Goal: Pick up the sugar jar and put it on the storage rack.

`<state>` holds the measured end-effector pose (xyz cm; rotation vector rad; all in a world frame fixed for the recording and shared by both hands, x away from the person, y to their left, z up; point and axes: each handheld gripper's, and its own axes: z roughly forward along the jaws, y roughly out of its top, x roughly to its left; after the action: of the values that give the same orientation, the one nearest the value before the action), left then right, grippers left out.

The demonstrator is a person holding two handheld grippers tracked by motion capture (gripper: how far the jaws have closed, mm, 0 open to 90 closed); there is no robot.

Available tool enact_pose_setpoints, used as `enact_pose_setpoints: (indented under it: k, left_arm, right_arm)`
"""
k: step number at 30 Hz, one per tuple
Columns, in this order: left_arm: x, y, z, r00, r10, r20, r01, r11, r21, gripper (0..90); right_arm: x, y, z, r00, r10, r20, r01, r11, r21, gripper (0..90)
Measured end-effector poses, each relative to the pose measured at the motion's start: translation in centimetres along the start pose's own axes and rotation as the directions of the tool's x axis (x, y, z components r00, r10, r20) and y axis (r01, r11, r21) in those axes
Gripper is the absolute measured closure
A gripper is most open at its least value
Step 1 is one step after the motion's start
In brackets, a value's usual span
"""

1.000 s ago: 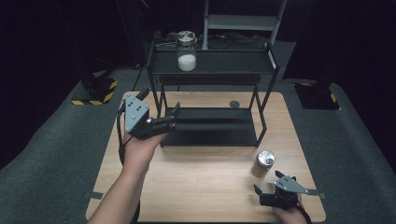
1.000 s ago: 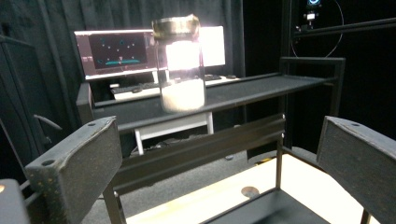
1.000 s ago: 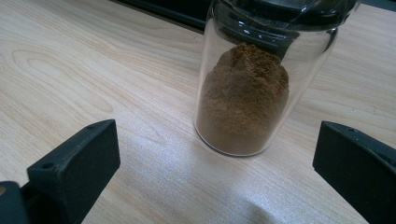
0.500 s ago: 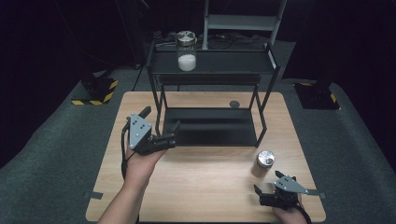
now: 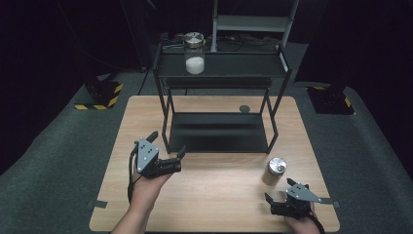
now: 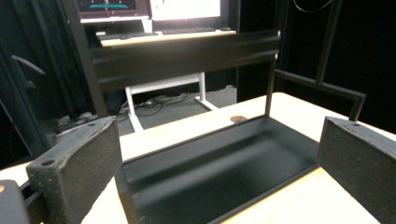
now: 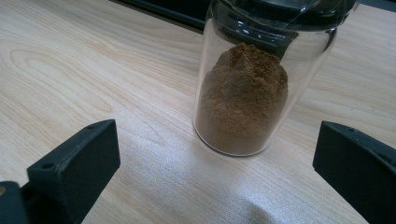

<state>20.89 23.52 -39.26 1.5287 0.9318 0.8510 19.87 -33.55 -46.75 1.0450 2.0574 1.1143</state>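
High view: left gripper [image 5: 168,153] empty, spread wide by the rack [image 5: 219,131]; right gripper [image 5: 276,201] low, just short of the brown-powder jar [image 5: 275,170] on the table [image 5: 214,195]. Left gripper view: wide-set jaws framing the bare lower shelf [image 6: 219,163]. Right gripper view: jaws wide, jar [image 7: 245,93] upright between but apart, not yet gripped; likely grasp and shelving left

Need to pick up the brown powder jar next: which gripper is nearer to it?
Right. The right gripper sits just in front of the brown powder jar, jaws open toward it. The left gripper is far off across the table, by the black shelf rack.
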Motion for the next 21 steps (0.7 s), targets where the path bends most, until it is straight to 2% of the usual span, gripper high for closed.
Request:
enact_pose_setpoints:
  k: [11, 18, 19, 21]
  left_arm:
    - [0.4, -4.4, -0.5, 0.9992, -0.04, 0.004, 0.039, 0.9959, 0.081, 0.3]
    - [0.5, -6.9, -0.6, 0.9986, -0.051, 0.017, 0.048, 0.9878, 0.148, 0.3]
    - [0.5, -6.9, -0.6, 0.9986, -0.051, 0.017, 0.048, 0.9878, 0.148, 0.3]
    - [0.6, -7.6, -0.6, 0.9981, -0.058, 0.019, 0.054, 0.9838, 0.171, 0.3]
  right_arm:
    - [0.1, 0.0, 0.0, 1.0, -0.004, 0.004, 0.004, 1.0, 0.0, 0.0]
    - [0.2, 0.0, 0.0, 0.9999, -0.012, 0.009, 0.012, 1.0, 0.001, 0.0]
    - [0.3, 0.0, 0.0, 0.9999, -0.01, 0.01, 0.01, 1.0, 0.002, 0.0]
    - [0.3, 0.1, 0.0, 0.9999, -0.01, 0.012, 0.01, 1.0, 0.004, 0.0]
